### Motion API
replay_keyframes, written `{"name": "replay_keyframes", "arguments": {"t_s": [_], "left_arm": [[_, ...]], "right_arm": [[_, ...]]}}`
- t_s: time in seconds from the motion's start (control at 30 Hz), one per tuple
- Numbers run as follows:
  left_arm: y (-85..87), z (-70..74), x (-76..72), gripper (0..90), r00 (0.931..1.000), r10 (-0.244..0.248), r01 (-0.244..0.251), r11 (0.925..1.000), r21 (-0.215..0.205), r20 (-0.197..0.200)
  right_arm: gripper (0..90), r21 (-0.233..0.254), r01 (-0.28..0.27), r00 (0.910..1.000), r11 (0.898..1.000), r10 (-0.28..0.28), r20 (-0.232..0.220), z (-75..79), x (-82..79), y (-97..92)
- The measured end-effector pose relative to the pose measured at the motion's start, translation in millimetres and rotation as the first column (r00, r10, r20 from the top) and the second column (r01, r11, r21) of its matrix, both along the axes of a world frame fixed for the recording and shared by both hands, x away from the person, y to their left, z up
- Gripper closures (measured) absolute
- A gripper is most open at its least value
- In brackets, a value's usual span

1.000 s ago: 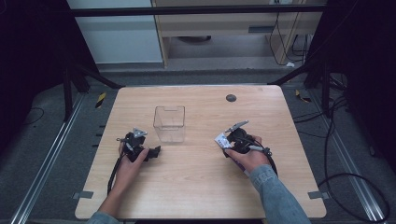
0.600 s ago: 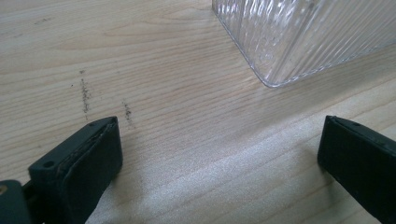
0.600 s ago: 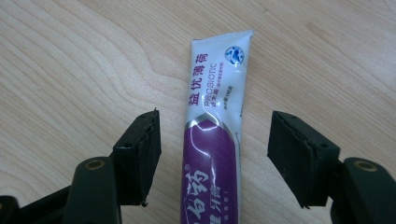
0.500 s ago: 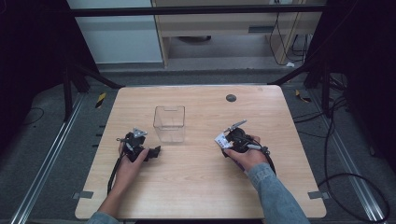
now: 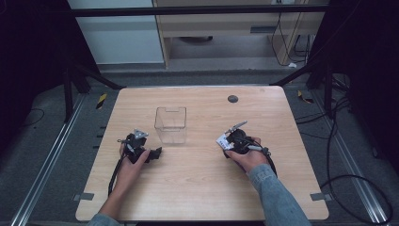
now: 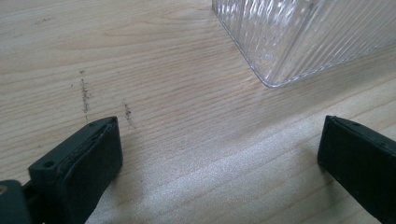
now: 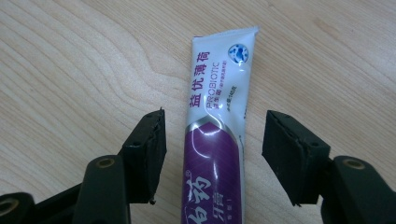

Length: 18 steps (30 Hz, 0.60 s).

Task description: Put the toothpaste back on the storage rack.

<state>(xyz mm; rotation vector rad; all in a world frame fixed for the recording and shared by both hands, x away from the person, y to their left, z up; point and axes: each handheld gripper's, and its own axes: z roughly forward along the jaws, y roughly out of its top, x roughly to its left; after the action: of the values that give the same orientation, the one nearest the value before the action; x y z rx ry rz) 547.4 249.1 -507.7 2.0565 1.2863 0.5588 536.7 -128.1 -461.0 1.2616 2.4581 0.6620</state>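
A white and purple toothpaste tube [image 7: 217, 116] lies flat on the wooden table [image 5: 197, 188]; its white end [image 5: 221, 141] shows in the high view. My right gripper [image 7: 212, 154] is open with a jaw on each side of the tube, neither touching it. It sits right of centre [image 5: 227, 143] on the table. A clear ribbed plastic container [image 5: 171, 125] stands upright near the table's middle. My left gripper [image 5: 154, 153] rests low on the wood just in front and left of it, open with nothing between its jaws [image 6: 219, 163]. The container's corner [image 6: 303, 32] is just ahead.
A small dark round disc [image 5: 232, 99] sits near the table's far edge. Cables trail from both grippers toward the front edge. Dark frame legs and floor cables surround the table.
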Motion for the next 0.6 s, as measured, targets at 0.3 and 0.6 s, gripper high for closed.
{"name": "replay_keyframes", "arguments": {"t_s": [0.3,0.6], "left_arm": [[0.0,0.0,0.0,0.0,1.0,0.0,0.0,1.0,0.0,0.0],[0.0,0.0,0.0,0.0,1.0,0.0,0.0,1.0,0.0,0.0]], "right_arm": [[41.7,-0.005,-0.003,1.0,1.0,0.003,-0.008,-2.7,1.7,2.4],[48.6,-0.017,0.001,0.9998,1.0,-0.002,-0.022,-6.0,3.7,3.7]]}}
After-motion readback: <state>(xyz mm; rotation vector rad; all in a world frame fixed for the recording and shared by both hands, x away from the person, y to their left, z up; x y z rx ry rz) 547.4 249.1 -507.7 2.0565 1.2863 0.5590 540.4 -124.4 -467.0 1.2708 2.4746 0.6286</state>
